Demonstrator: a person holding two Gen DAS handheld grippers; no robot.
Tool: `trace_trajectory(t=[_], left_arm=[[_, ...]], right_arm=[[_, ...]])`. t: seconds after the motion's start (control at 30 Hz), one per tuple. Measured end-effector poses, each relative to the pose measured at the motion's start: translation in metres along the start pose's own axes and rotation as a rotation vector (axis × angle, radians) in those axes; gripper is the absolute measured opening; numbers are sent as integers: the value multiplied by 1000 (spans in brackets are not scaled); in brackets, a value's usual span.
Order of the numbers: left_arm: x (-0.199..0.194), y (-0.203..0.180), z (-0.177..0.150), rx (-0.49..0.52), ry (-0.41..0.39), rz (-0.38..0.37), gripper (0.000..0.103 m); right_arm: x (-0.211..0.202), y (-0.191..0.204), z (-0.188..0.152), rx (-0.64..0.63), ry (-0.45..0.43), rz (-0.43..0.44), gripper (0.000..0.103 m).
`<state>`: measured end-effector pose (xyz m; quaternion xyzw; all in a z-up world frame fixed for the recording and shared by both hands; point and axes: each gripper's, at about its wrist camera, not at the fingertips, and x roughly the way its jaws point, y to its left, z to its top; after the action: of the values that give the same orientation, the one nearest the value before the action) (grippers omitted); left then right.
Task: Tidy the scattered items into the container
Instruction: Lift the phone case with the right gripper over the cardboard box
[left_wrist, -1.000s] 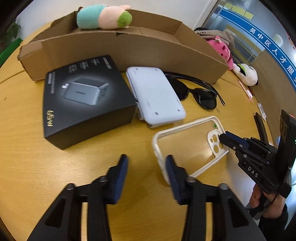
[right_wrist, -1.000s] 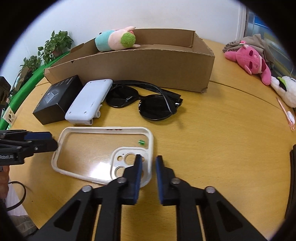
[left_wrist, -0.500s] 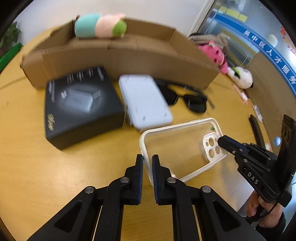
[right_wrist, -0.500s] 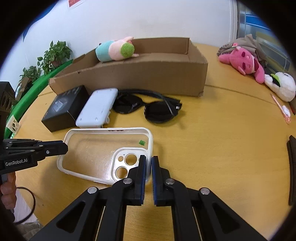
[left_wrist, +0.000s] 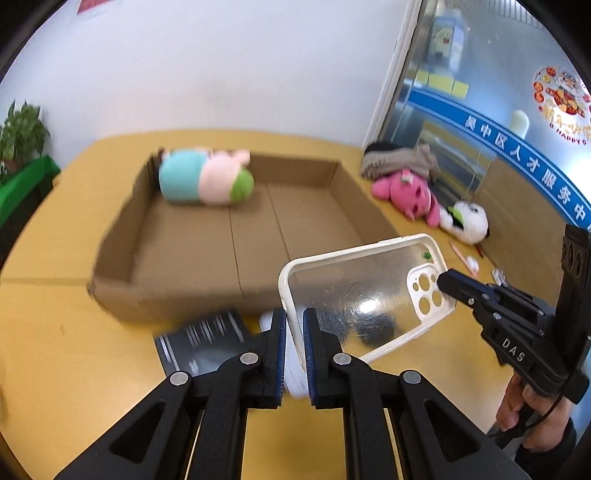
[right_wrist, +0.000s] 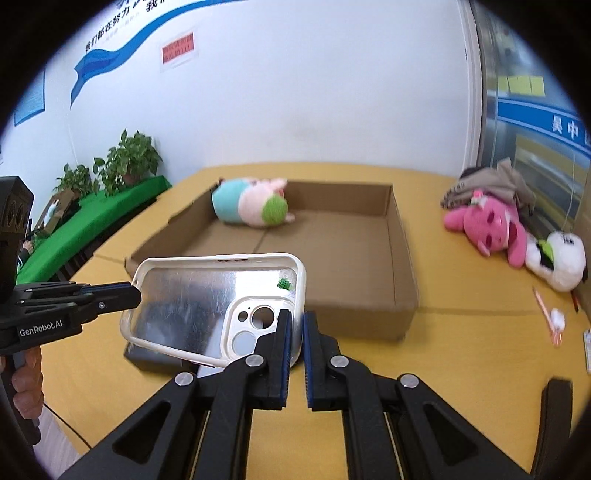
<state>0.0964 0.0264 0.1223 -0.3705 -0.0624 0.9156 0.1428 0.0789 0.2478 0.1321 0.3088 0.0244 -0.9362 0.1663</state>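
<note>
The case (left_wrist: 354, 291), clear with a white rim, hangs in the air above the bench (left_wrist: 74, 339), tilted, just in front of the box (left_wrist: 207, 291). The left tool (left_wrist: 294, 332) is clamped narrow on the rim at the plain end. The right tool (right_wrist: 296, 330) pinches the rim at the camera-hole corner. Under the case, seen through it and blurred, lie dark shapes; a black carton (left_wrist: 207, 343) sits on the bench beside the left tool. Inside the box, at its far left corner, a teal and pink plush (right_wrist: 251, 205) lies on its side. Off to the right on the bench, a pink plush (right_wrist: 491, 225) rests against a white one (right_wrist: 561, 262).
</note>
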Motion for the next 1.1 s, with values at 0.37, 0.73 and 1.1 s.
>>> trace_trajectory(t=[0.37,0.73,1.1], left_arm=[[9,51,92,-18,-67,14,9],[70,124,141,-86,44,53,8],[163,165,138,-134,226,95,6]], right_arm=[[43,9,94,1,-75,59,5],[135,25,132,84,6,123,5],[247,12,90,257,253,149,6]])
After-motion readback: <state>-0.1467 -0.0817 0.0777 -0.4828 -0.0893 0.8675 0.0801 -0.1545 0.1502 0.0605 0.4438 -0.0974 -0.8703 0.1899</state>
